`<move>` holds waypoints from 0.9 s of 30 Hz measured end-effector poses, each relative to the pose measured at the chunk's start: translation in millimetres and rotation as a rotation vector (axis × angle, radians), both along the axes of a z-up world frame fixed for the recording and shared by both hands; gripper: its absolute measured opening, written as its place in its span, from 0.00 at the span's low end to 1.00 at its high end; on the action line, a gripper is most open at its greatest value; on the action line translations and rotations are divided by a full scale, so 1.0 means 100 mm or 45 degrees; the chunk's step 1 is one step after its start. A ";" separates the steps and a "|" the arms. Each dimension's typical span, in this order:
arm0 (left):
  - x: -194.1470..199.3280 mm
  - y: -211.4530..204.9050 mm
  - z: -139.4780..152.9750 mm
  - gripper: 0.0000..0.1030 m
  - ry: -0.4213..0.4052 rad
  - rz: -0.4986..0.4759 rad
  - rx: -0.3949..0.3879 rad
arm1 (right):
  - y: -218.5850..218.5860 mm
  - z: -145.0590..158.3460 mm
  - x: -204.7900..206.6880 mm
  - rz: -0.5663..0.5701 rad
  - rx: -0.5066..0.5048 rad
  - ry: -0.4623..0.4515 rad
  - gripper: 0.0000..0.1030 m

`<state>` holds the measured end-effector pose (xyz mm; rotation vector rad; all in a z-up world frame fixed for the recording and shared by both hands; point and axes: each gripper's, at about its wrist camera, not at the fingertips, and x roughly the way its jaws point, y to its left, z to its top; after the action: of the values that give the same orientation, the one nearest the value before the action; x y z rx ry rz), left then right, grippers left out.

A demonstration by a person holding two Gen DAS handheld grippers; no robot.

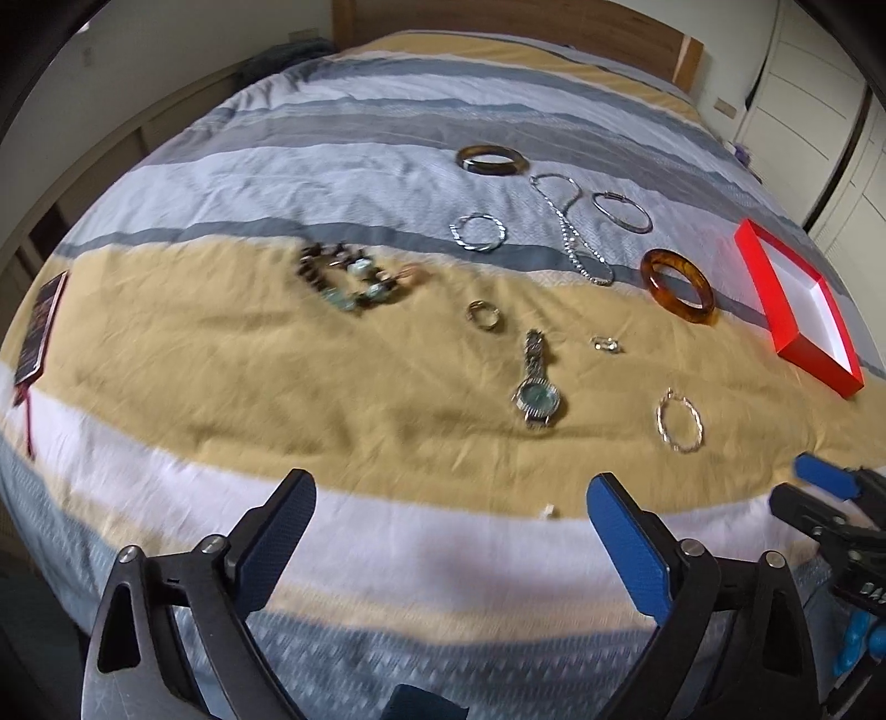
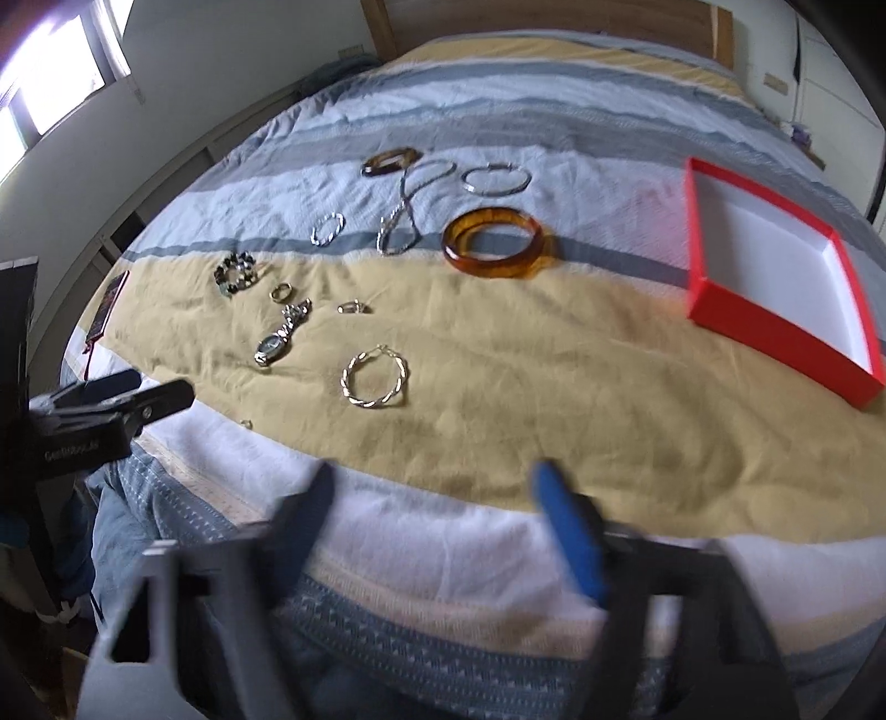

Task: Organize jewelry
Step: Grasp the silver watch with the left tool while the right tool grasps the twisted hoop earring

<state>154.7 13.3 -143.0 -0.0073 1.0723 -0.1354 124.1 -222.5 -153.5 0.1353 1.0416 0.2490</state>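
Observation:
Jewelry lies spread on a striped bedspread. An amber bangle (image 1: 678,285) (image 2: 498,241), a watch (image 1: 536,382) (image 2: 279,332), a twisted silver hoop (image 1: 679,421) (image 2: 375,382), a beaded bracelet (image 1: 349,274) (image 2: 237,272), a chain necklace (image 1: 576,232) (image 2: 407,207) and small rings (image 1: 484,315) (image 2: 352,307) are in both views. A red box (image 1: 767,288) (image 2: 699,277) with a white, empty inside sits at the right. My left gripper (image 1: 451,531) is open and empty above the bed's near edge. My right gripper (image 2: 434,515) is open and empty, blurred.
A dark brown bangle (image 1: 493,160), a thin silver bangle (image 1: 623,211) and a twisted silver bracelet (image 1: 478,232) lie farther back. A dark booklet (image 1: 41,327) lies at the bed's left edge. A wooden headboard (image 1: 498,22) and white wardrobe (image 1: 803,111) stand behind.

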 end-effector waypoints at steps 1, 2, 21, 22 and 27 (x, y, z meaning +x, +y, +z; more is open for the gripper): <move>0.04 -0.02 -0.01 0.92 0.004 -0.007 -0.003 | 0.01 -0.02 0.03 0.010 0.006 0.005 0.50; 0.09 -0.05 -0.03 0.90 0.010 -0.018 -0.009 | 0.02 -0.04 0.07 0.025 0.020 0.010 0.50; 0.63 -0.27 -0.53 0.65 0.170 -0.157 -0.065 | 0.42 -0.36 0.72 0.202 0.051 0.063 0.50; 0.63 -0.26 -0.54 0.64 0.168 -0.158 -0.064 | 0.43 -0.37 0.73 0.208 0.049 0.066 0.50; 0.62 -0.27 -0.53 0.60 0.145 -0.172 -0.035 | 0.40 -0.40 0.76 0.220 0.045 0.070 0.36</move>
<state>216.4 -13.5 -196.3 0.0333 1.1847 -0.2739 199.6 -182.6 -193.7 0.0844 1.1049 0.4227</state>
